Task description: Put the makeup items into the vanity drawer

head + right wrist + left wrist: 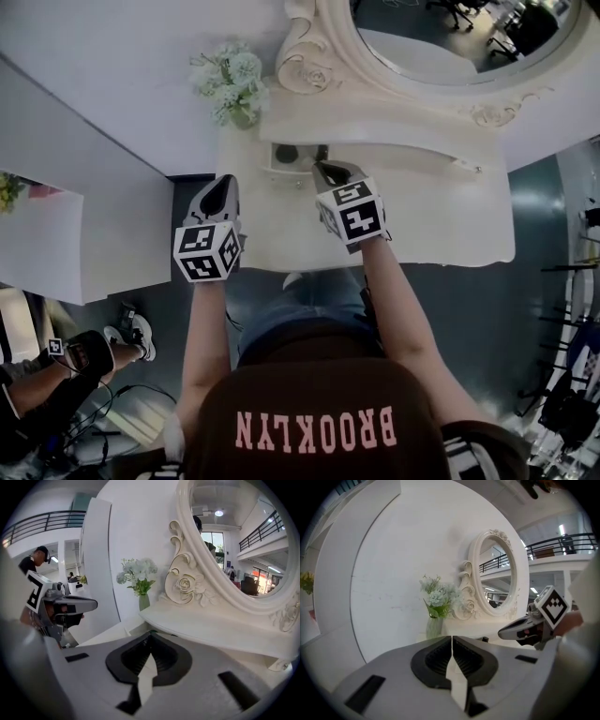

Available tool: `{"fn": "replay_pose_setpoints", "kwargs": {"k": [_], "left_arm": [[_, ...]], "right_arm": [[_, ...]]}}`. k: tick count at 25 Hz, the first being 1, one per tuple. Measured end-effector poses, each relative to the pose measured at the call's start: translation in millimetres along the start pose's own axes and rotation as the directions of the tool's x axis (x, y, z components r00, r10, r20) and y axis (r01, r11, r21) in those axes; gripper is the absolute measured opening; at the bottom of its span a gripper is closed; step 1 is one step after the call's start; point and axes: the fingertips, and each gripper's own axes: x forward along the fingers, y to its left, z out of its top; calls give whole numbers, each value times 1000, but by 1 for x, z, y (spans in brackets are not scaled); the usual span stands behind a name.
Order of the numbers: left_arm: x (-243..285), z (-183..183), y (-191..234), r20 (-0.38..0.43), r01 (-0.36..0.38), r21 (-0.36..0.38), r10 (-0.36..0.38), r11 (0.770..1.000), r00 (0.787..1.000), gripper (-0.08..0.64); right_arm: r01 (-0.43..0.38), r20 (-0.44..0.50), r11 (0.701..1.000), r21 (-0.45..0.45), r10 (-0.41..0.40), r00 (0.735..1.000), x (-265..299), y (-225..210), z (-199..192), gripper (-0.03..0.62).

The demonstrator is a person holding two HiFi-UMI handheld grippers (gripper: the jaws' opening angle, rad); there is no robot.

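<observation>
- Closest to the head camera is the person's brown shirt point(314, 412) with pale lettering. Two bare forearms point(202, 328) reach forward from it toward the desk.
- Low at the left, part of a second person point(42, 380) shows near the floor, with sneakers and loose cables beside them.
- The left tool point(226, 183) hovers over the left front part of the desk. Its own view shows the jaws pressed together along their length, with nothing between them.
- The right tool point(322, 169) is further forward and nearer the middle. Its jaws are also pressed together and empty, and the tip points at the right front corner of the drawer.
- The white desk point(441, 225) has a curved, scalloped front edge. A raised ledge runs along its back under the mirror.
- The small drawer point(281, 170) stands open at the back left of the desk top, just below that ledge.
- Two dark makeup items point(286, 153) lie inside the drawer, apart from each other. They are too small to identify.
- A vase point(242, 114) of pale flowers stands at the desk's back left corner, just beside the carved scroll of the mirror frame.
- The oval mirror point(441, 47) rises behind the ledge in a cream carved frame and reflects a room with dark chairs.
- A plain white wall point(112, 56) lies behind the vase and mirror.
</observation>
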Motion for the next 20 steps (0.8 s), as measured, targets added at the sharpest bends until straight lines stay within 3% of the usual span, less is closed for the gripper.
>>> {"fn": "replay_pose_setpoints", "kwargs": {"k": [10, 20], "left_arm": [[0, 30, -23, 75, 5, 5, -5, 1000, 997, 9], [-11, 58, -60, 120, -3, 21, 0, 1000, 993, 9]], "right_arm": [[18, 105, 998, 61, -25, 994, -31, -15, 10, -2], [77, 161, 997, 10, -78, 984, -99, -51, 25, -2]]}}
